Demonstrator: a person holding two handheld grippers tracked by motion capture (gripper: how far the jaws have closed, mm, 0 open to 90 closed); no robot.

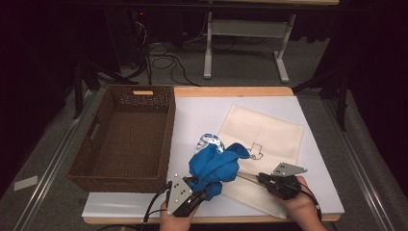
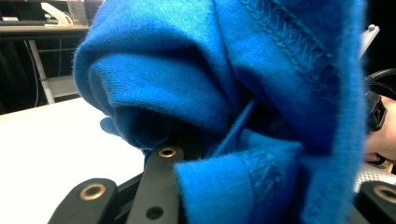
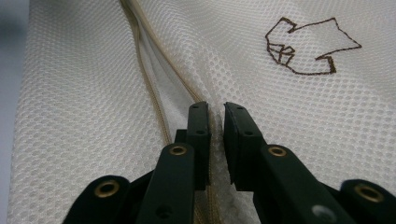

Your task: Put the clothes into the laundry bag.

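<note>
The work appears to be at an early-to-middle stage: putting a blue garment [image 1: 214, 166] into a cream mesh laundry bag [image 1: 269, 132] that lies flat on the counter [image 1: 202, 113]. The left claw [image 1: 198, 192] is clenched on the bunched garment, holding it up at the near edge, just left of the bag. The right claw [image 1: 262, 178] is pinched on the bag's zippered edge [image 3: 161, 77], with mesh caught between its nearly closed jaws. The garment is judged still outside the bag; inserting it and zipping up remain. A wicker basket [image 1: 127, 137] sits empty to the left. How wide the opening gapes is hard to tell, the left jaws' tips are buried in cloth, and a patterned blue-white item [image 1: 210, 141] behind the garment cannot be identified.
</note>
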